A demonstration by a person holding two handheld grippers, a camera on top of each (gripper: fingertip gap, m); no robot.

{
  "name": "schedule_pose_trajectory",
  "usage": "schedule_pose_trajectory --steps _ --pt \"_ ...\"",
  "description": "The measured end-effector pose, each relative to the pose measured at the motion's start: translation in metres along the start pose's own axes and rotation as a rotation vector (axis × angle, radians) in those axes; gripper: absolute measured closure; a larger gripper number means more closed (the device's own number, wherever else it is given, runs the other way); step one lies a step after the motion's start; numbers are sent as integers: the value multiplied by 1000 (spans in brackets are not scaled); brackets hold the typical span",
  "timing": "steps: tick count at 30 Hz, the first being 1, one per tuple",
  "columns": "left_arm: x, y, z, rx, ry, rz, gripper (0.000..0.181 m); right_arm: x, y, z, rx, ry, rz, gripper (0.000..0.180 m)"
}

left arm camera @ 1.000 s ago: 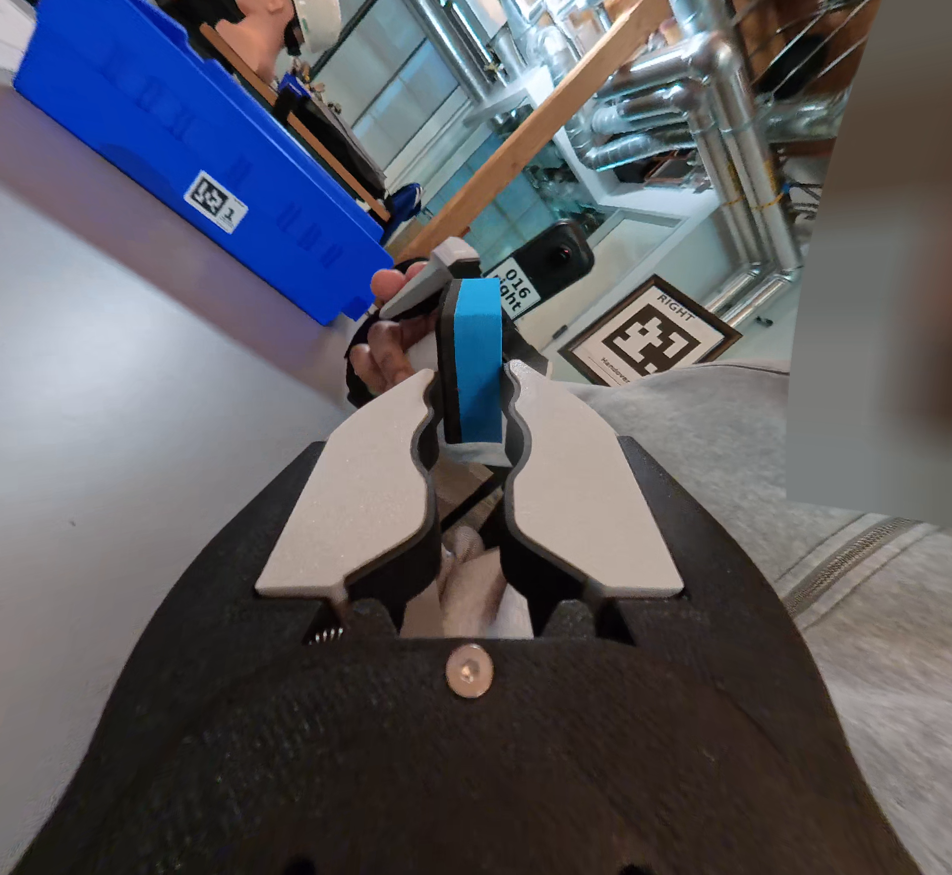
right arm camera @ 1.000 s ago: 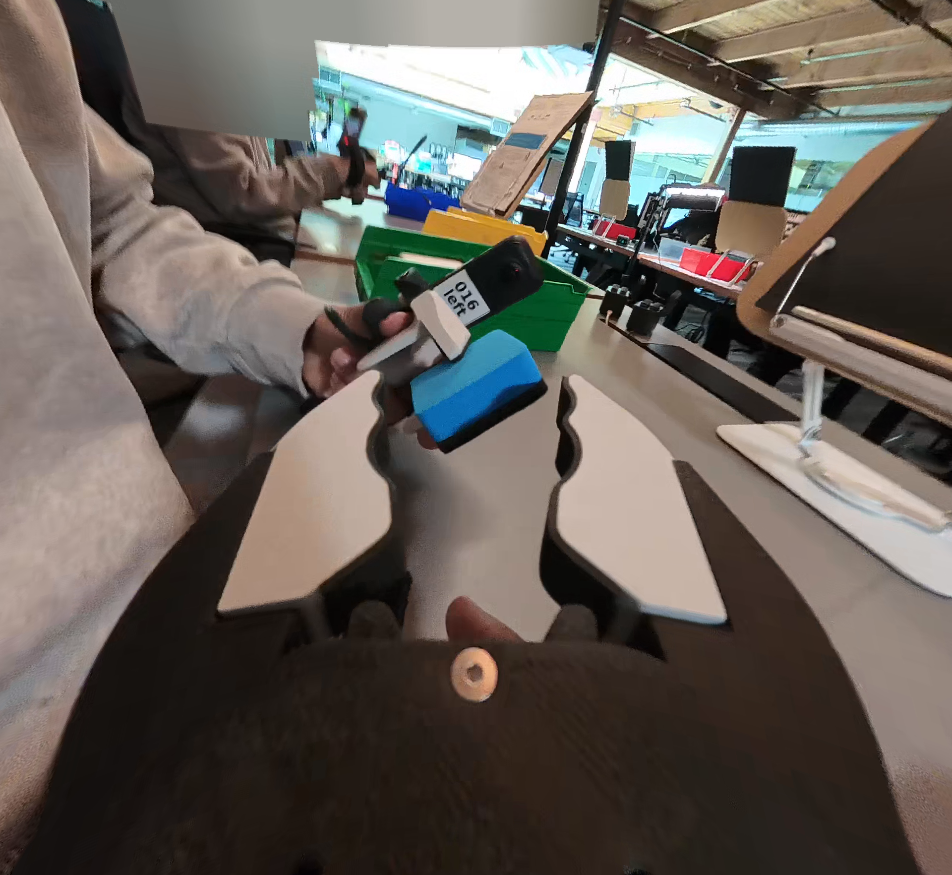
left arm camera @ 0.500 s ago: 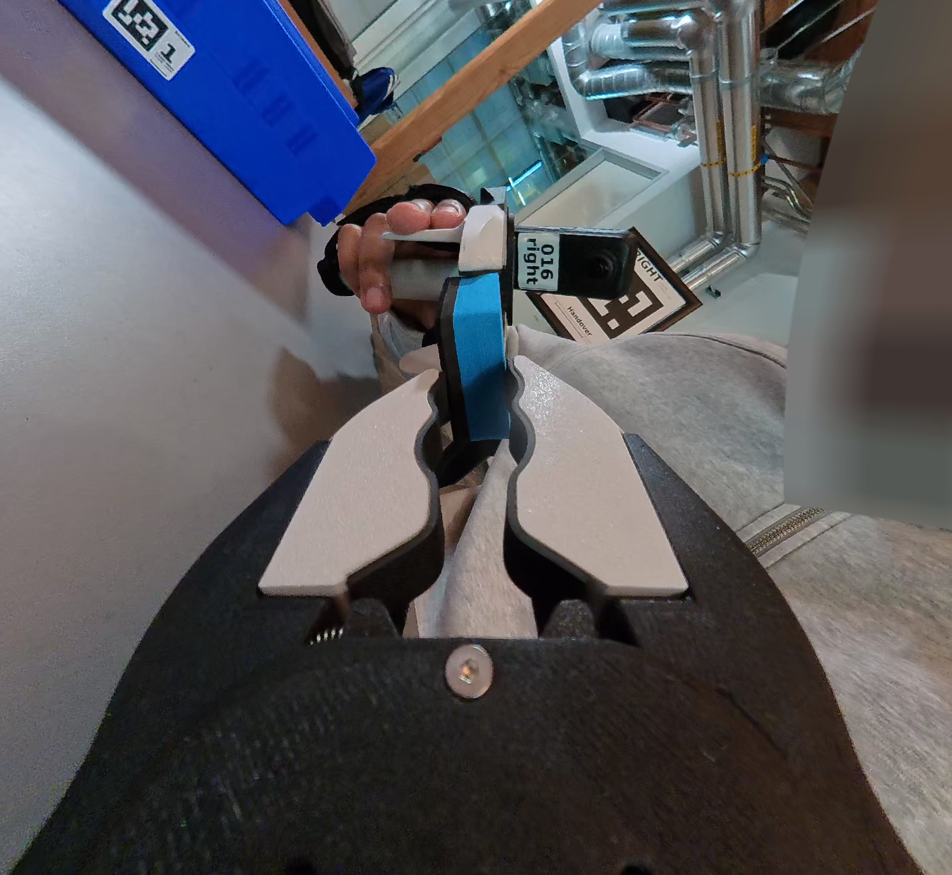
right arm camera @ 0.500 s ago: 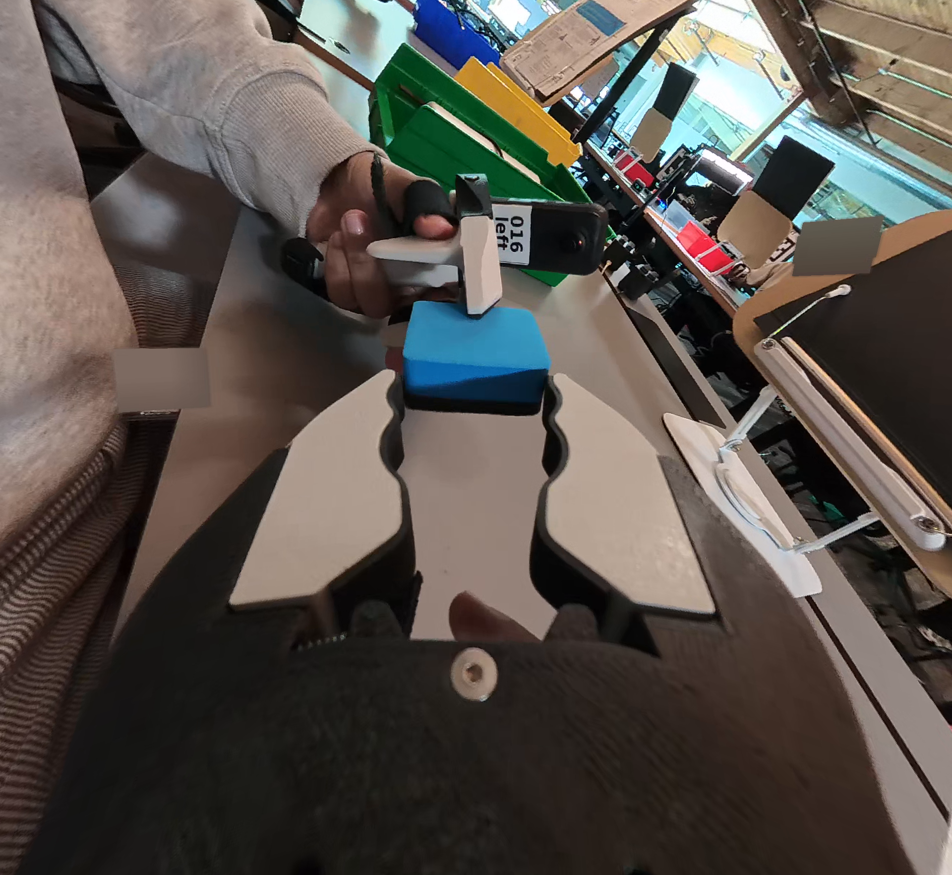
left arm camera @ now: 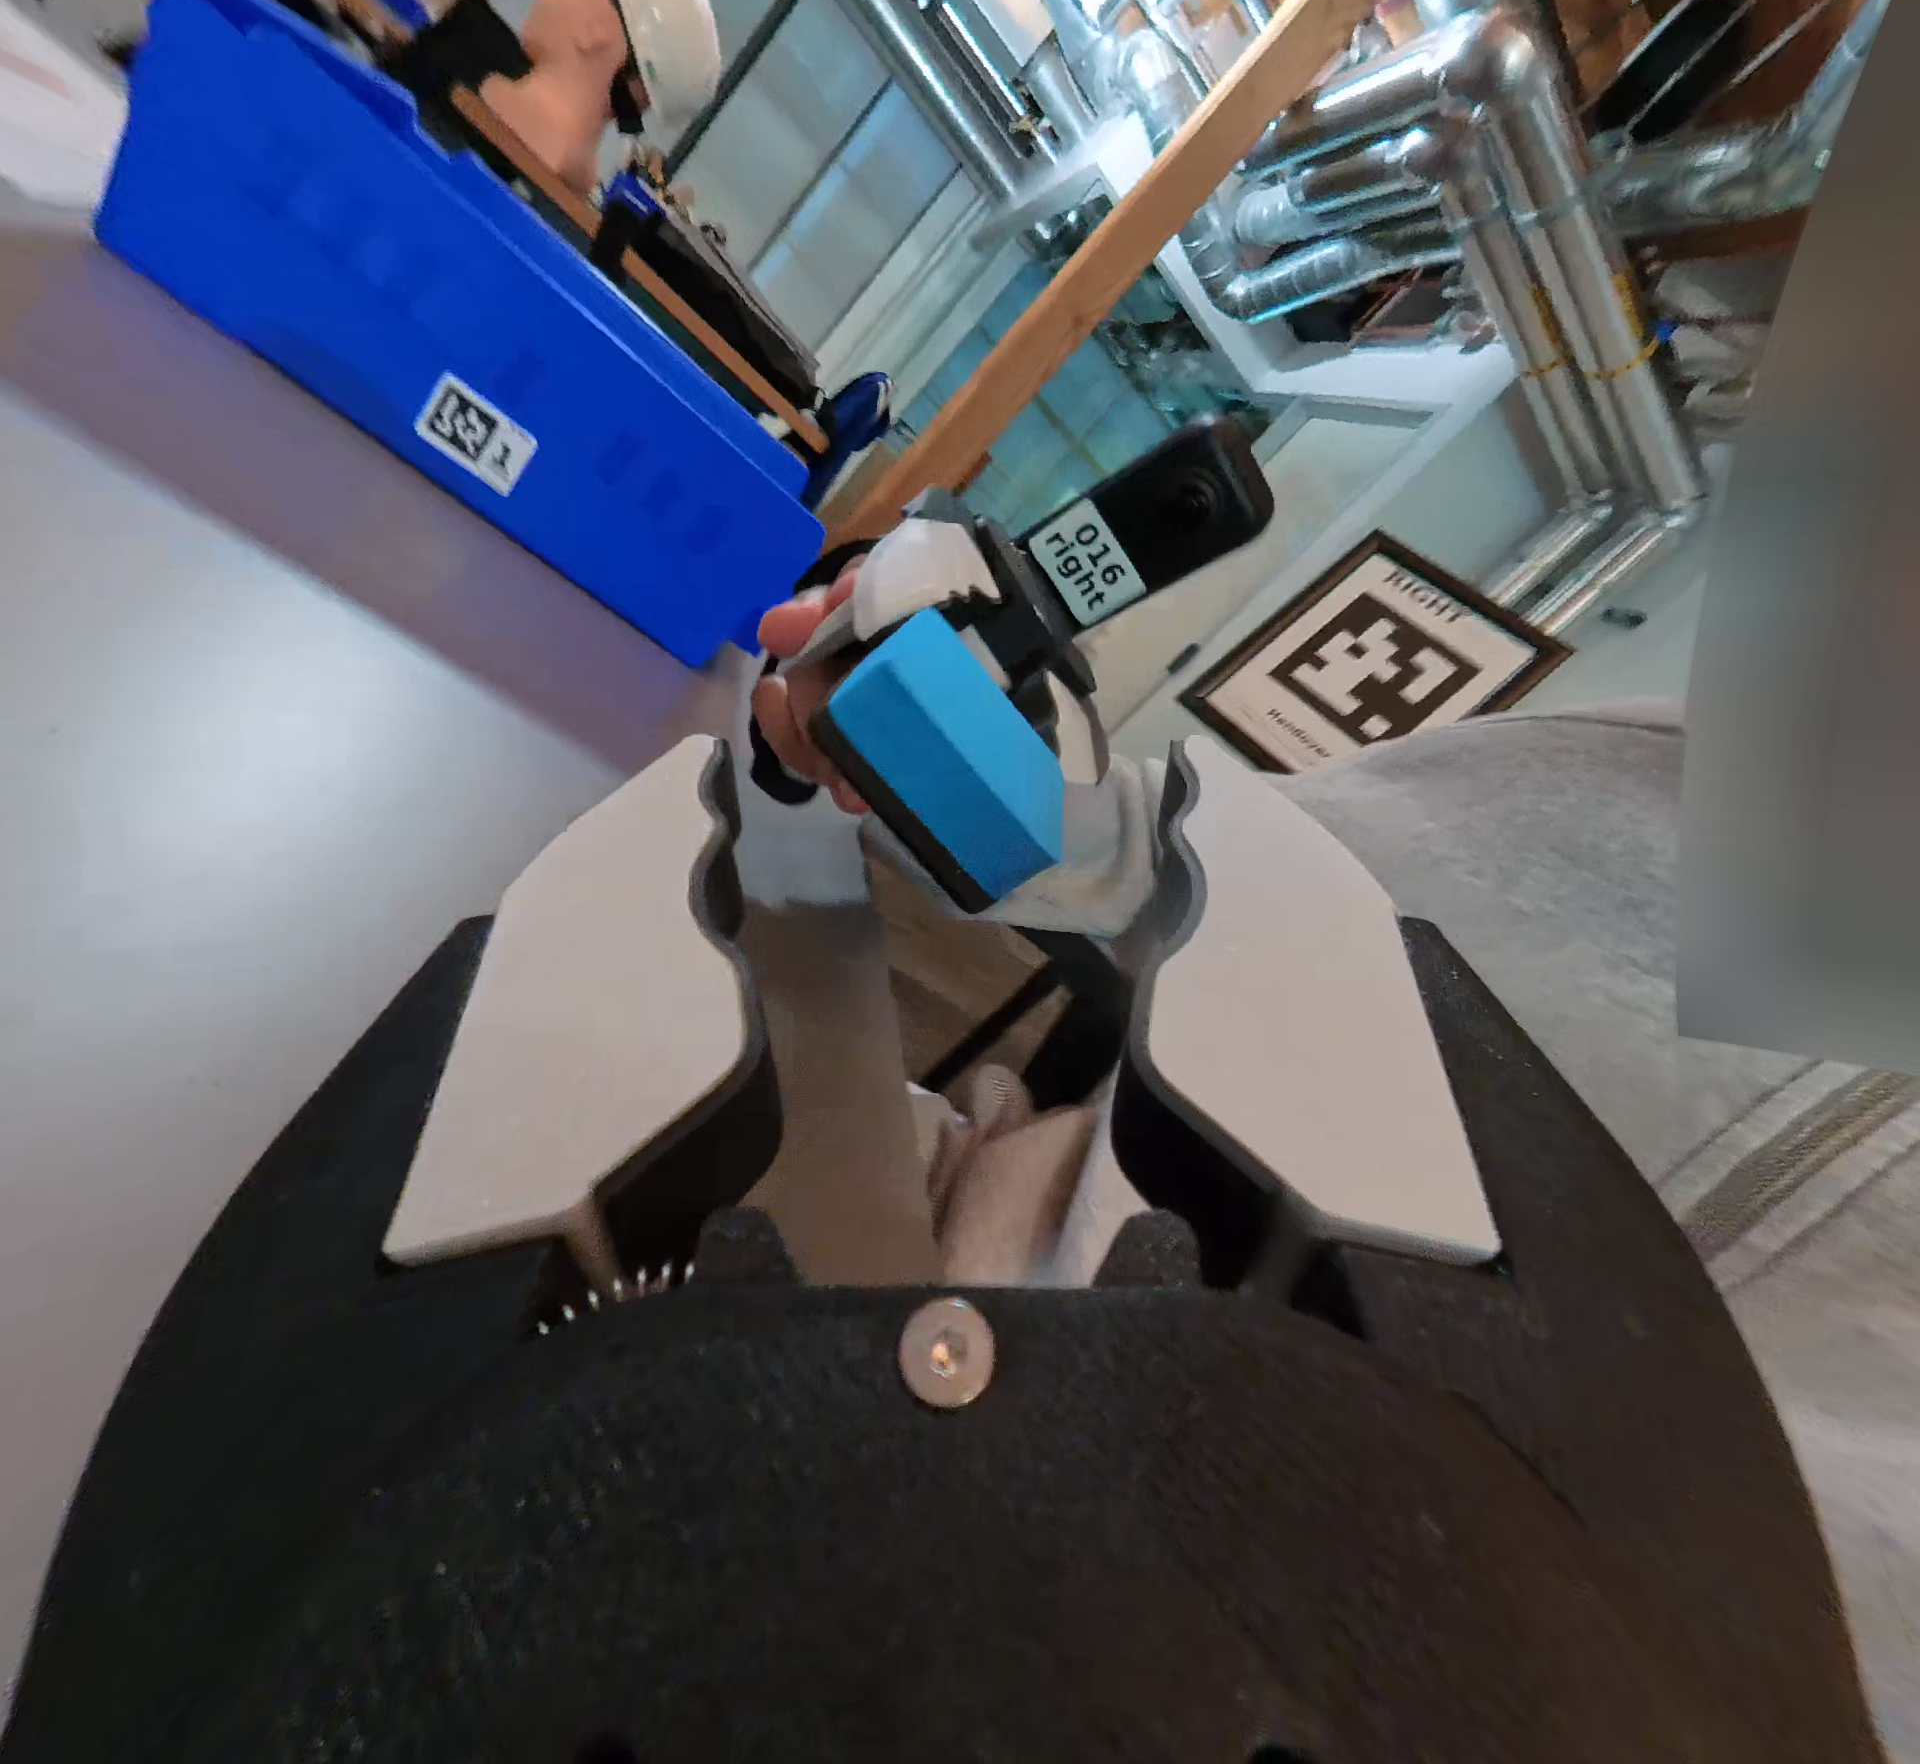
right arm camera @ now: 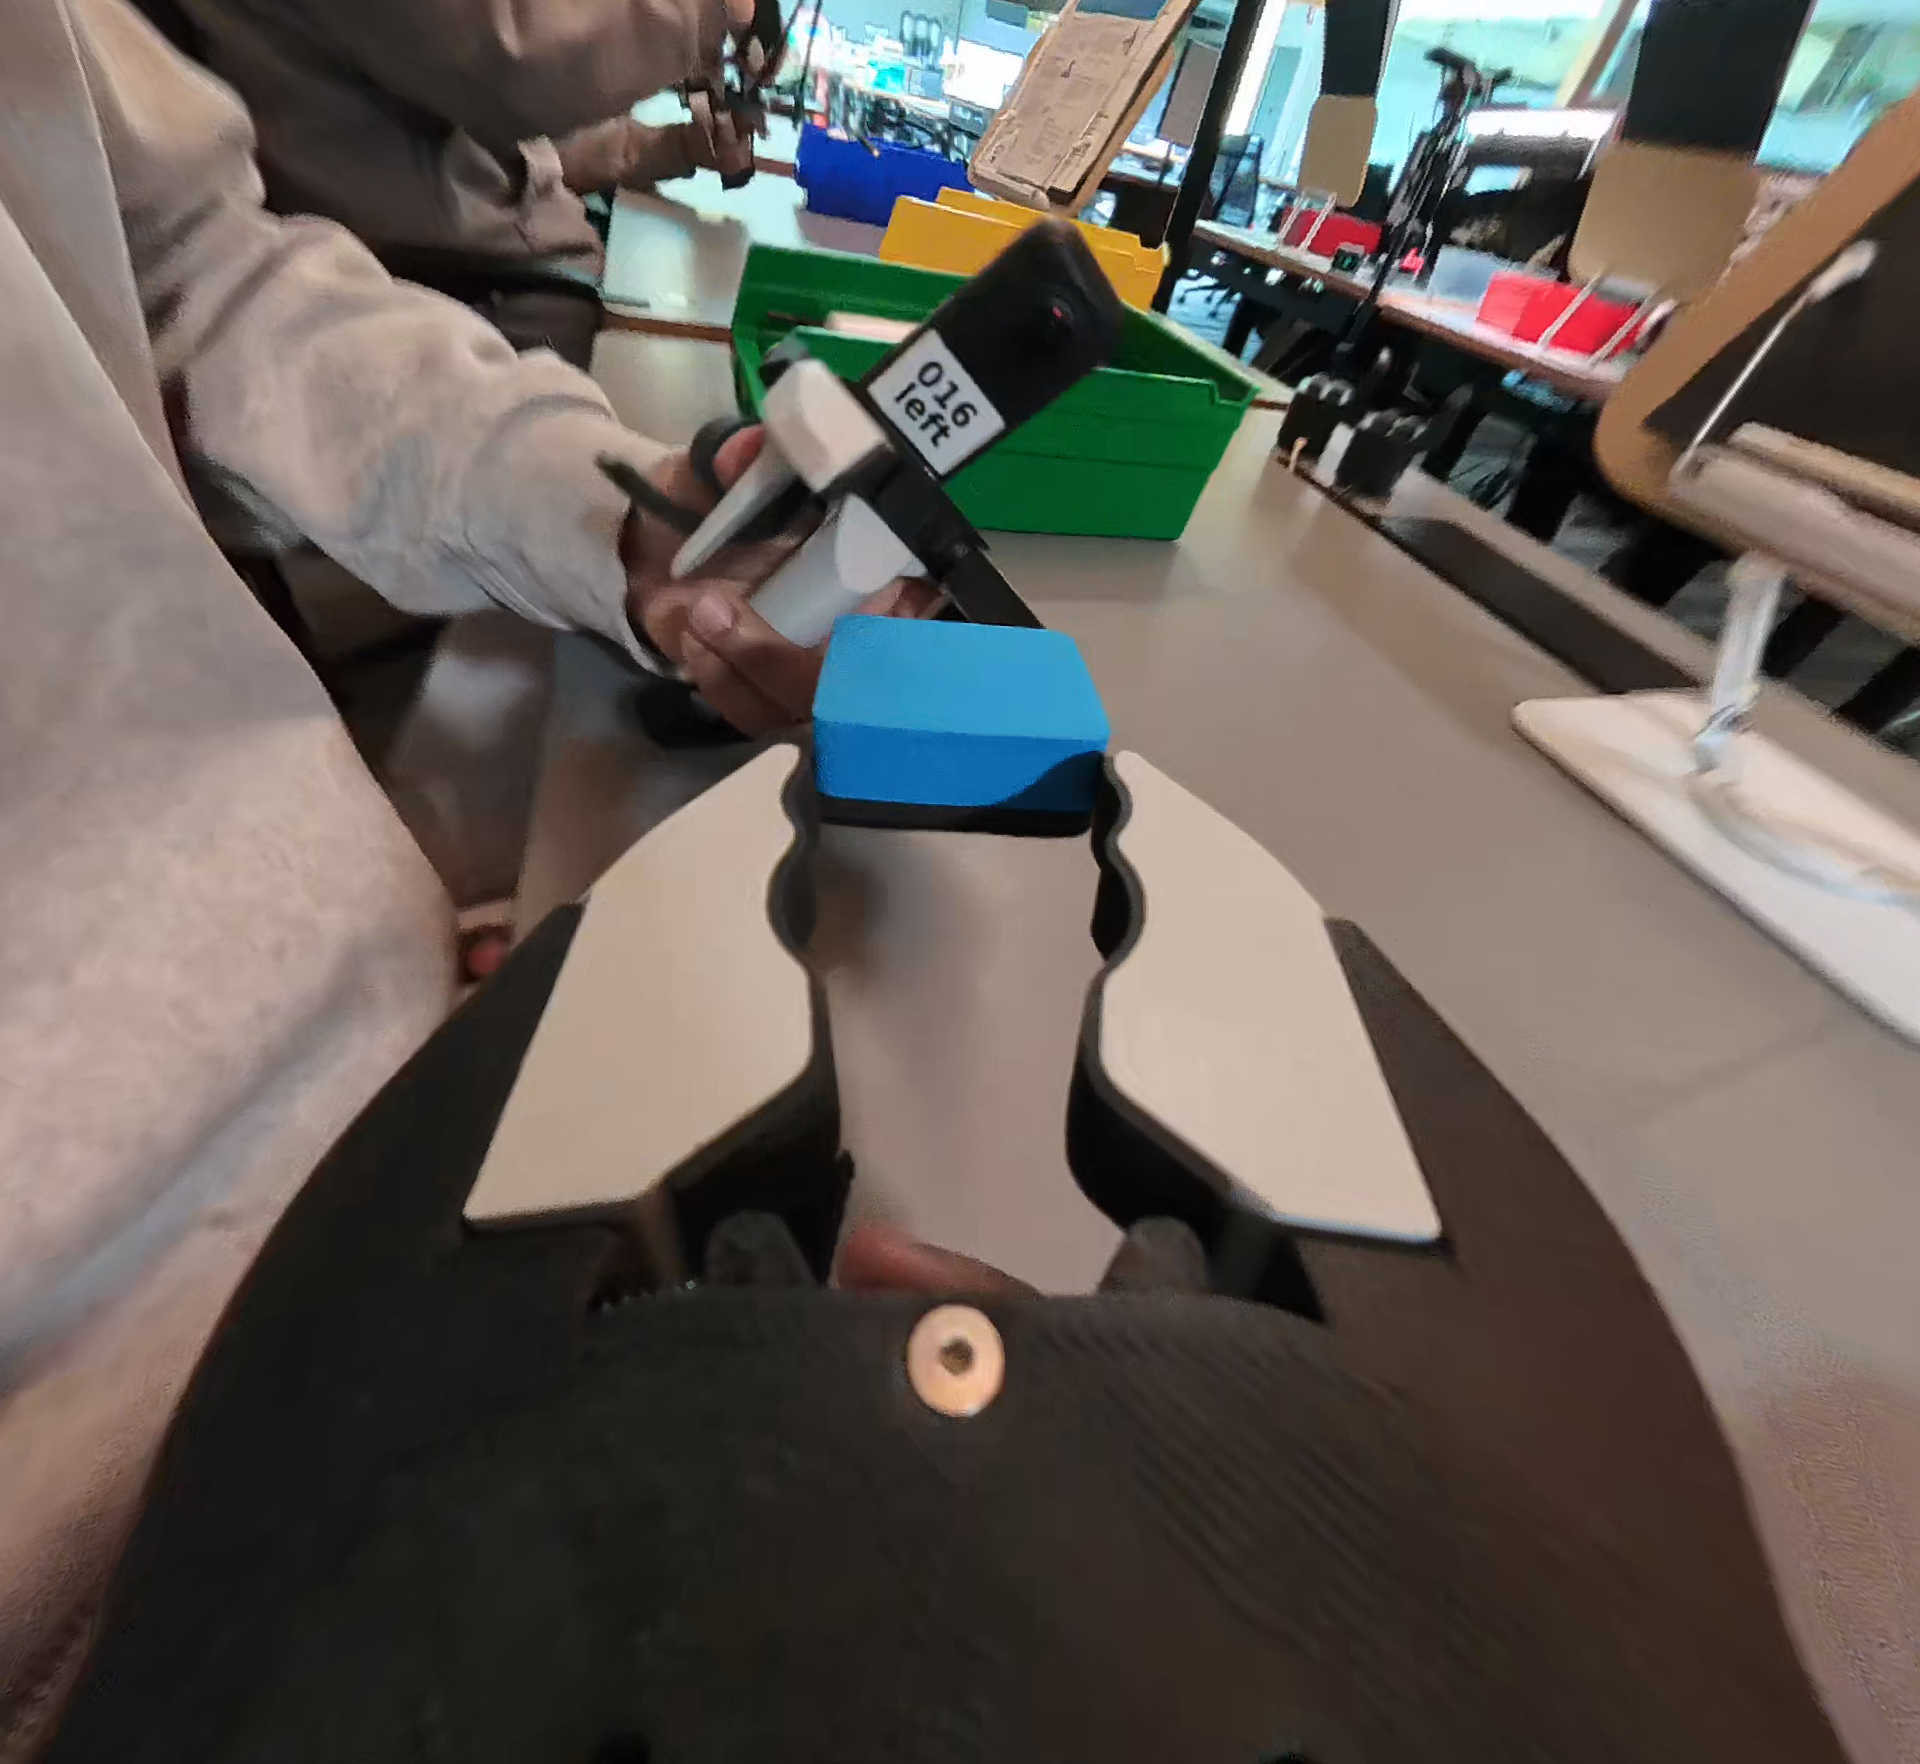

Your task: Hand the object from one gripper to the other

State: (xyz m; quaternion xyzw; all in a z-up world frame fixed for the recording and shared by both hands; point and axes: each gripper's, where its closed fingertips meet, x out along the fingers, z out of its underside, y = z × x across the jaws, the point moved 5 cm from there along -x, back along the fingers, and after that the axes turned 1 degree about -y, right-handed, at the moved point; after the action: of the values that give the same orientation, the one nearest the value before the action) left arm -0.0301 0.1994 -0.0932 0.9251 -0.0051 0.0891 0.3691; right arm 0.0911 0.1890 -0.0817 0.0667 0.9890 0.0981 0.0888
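The blue foam block (right arm camera: 956, 717) with a black underside sits between my right gripper's (right arm camera: 956, 779) fingertips, which are shut on its two sides above the grey table (right arm camera: 1299, 779). In the left wrist view the block (left arm camera: 935, 758) is held out in front by the right gripper (left arm camera: 997, 634), tilted, just beyond my own fingertips. My left gripper (left arm camera: 948, 764) is open and empty, with its jaws wide apart. It also shows in the right wrist view (right arm camera: 831, 509), held in a hand just behind the block.
A blue bin (left arm camera: 416, 332) stands on the table at the left. A green bin (right arm camera: 1091, 457) and a yellow bin (right arm camera: 987, 239) stand behind the grippers. A white stand base (right arm camera: 1714, 800) lies at the right. A framed marker board (left arm camera: 1371, 654) leans behind. The tips of both grippers are at nearly the same place.
My left gripper has opened and let go of the blue block. My right gripper has shut on it and now holds it alone. The two grippers have drawn slightly apart.
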Motion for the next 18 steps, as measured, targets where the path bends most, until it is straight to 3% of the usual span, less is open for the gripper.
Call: schedule_pose_trajectory --steps 8,18 --pt "6 12 5 371 -74 -136 108 0 8 0 380 76 -115 128" --pt "8 12 9 353 -106 -116 126 5 3 2 402 64 -159 128"
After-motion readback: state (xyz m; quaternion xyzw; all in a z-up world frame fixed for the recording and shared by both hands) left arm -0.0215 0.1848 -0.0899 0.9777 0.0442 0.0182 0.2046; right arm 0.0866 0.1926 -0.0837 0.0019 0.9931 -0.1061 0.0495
